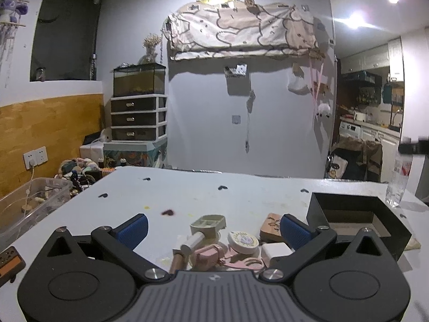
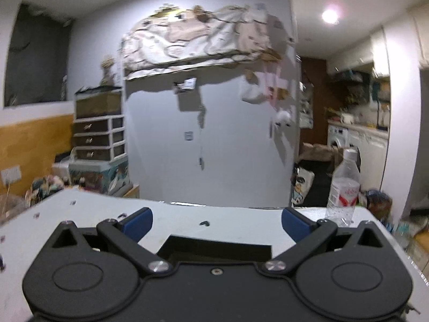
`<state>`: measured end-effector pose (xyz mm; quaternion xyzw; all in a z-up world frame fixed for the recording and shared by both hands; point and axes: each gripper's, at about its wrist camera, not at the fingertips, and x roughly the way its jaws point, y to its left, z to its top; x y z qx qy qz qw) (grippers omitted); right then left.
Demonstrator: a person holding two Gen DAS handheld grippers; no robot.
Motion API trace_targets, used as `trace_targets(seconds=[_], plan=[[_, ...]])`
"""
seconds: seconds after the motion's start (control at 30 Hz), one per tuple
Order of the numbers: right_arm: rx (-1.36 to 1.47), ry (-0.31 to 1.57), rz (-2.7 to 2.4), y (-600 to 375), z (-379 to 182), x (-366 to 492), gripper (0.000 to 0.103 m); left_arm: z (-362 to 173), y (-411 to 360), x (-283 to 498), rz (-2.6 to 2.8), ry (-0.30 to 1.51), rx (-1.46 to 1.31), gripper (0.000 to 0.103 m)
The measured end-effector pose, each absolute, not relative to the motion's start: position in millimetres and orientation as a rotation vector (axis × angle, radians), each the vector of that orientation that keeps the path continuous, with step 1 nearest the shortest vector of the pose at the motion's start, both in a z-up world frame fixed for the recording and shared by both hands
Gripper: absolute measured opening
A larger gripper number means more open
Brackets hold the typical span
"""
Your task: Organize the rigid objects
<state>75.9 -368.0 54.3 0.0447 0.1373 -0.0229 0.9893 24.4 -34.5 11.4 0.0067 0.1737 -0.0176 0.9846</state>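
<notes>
My left gripper [image 1: 214, 228] is open and empty, held just above a heap of small rigid objects on the white table [image 1: 187, 190]. The heap holds a beige holder [image 1: 207, 224], a round tin [image 1: 243, 240], a white cube [image 1: 276, 251], a pink clip-like item [image 1: 209, 253] and a tan block [image 1: 270, 226]. An open black box [image 1: 356, 220] stands to the right of the heap. My right gripper [image 2: 216, 222] is open and empty, above the same black box [image 2: 217, 249], whose far rim shows between the fingers.
A clear water bottle [image 2: 343, 187] stands at the table's far right corner; it also shows in the left wrist view [image 1: 398, 182]. A clear plastic bin [image 1: 29, 204] sits off the table's left side. A small brown and orange object [image 1: 9, 261] lies at the near left edge.
</notes>
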Motion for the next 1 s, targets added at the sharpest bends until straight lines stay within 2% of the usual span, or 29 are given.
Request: trace_targets(seconds=[0.3,0.37,0.5,0.6,0.67,0.8,1.0], plan=[[0.089,0.52,-0.182,-416.1,13.4,155.6,0.101,-2.7,-57.0,40.9,-0.055,0.388,0.05,0.103],[0.107,0.573,-0.176,-422.5,-3.9,169.2,0.09,-5.7,-60.9,45.5,-0.057,0.398,0.045,0.103],[0.178,0.68,-0.167,-434.6,-31.5,187.6,0.076,-13.2,-70.0,54.1,-0.061,0.429,0.038,0.103],[0.247,0.753,-0.142,-445.9,-49.6,196.9,0.06,-20.3,-76.5,60.3,-0.063,0.46,0.045,0.103],[0.268,0.82,-0.139,-450.2,-61.6,203.6,0.041,-24.8,-80.9,63.7,-0.061,0.476,0.052,0.103],[0.292,0.864,-0.095,-454.7,-73.3,206.7,0.033,-33.4,-88.0,69.0,-0.064,0.503,0.053,0.103],[0.254,0.908,-0.047,-442.4,-79.2,207.6,0.013,-41.2,-97.2,73.7,-0.077,0.536,0.068,0.103]])
